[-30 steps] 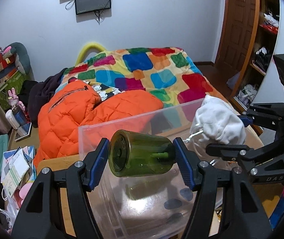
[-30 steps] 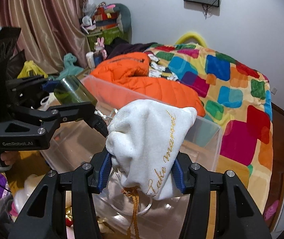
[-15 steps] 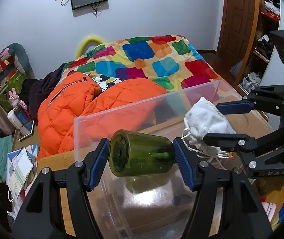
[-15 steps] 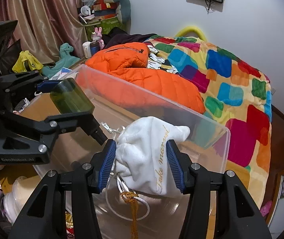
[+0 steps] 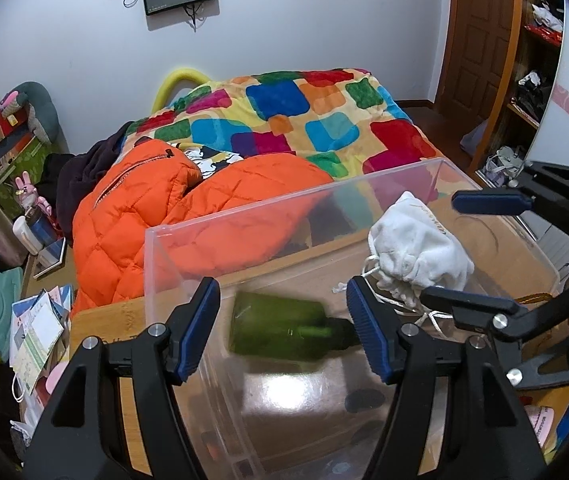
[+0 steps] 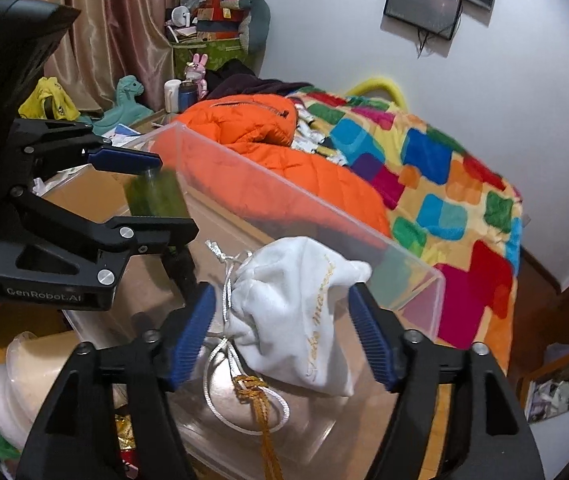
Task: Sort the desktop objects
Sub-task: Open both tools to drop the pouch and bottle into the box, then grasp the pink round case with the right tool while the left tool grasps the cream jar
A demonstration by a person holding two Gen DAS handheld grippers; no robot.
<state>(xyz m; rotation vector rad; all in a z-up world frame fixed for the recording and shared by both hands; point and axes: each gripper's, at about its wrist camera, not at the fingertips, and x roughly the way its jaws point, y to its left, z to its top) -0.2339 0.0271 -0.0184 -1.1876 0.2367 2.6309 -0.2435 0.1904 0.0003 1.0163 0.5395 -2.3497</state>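
A clear plastic box (image 5: 244,216) stands on the wooden desk; it also shows in the right wrist view (image 6: 424,276). My left gripper (image 5: 282,332) is open over the box, and a green bottle (image 5: 284,332) is blurred between and below its fingers, free of the pads. The bottle shows in the right wrist view (image 6: 156,196) too. My right gripper (image 6: 282,336) is open over the box, and a white drawstring pouch (image 6: 300,312) lies below it inside the box, also seen in the left wrist view (image 5: 416,248).
A bed with a patchwork quilt (image 5: 284,116) and an orange jacket (image 5: 156,216) lies behind the desk. Papers and toys (image 5: 32,320) crowd the left side. A wooden door and shelves (image 5: 484,52) stand at the right.
Both grippers have opened. The green bottle has left the left gripper's pads and is dropping into the box. The white pouch has been let go and sits in the box.
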